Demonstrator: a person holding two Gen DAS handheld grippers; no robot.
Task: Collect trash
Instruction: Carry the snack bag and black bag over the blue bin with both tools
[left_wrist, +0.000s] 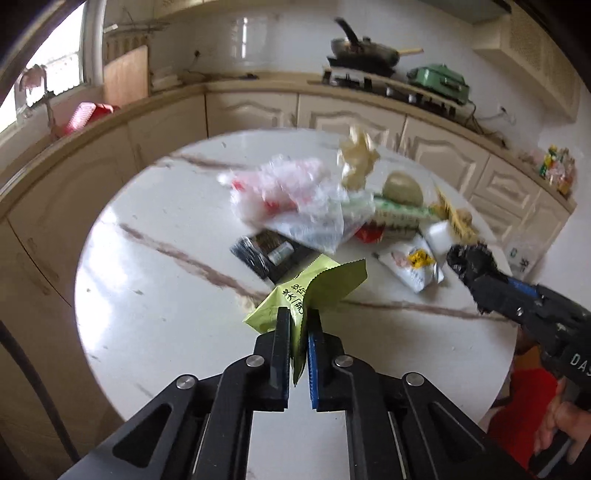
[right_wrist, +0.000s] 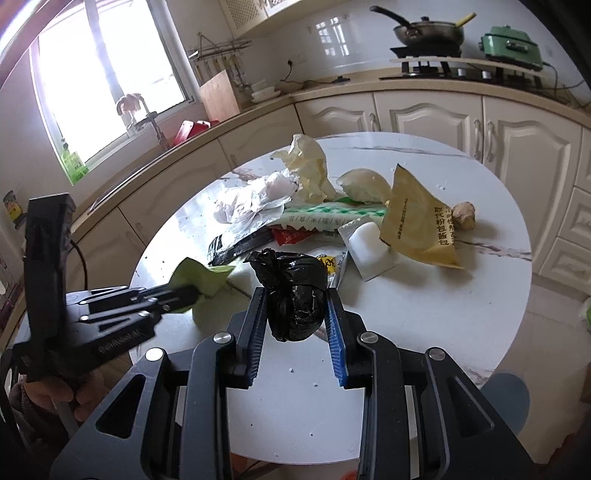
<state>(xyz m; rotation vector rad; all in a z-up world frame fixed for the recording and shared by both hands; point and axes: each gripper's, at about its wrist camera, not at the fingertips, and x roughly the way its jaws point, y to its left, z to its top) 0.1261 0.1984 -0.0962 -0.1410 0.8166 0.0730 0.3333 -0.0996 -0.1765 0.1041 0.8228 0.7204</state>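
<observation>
A pile of trash lies on the round white marble table. My left gripper is shut on a light green wrapper, lifted just above the tabletop. My right gripper is shut on a knotted black plastic bag. Behind them lie a clear plastic bag, a crumpled cream paper, a yellow sachet, a black packet and a green-and-white wrapper.
A ginger piece and a pale bun-like lump rest near the pile. Cream cabinets curve behind the table, with a pan on the stove and a green cooker. A window sits above the sink.
</observation>
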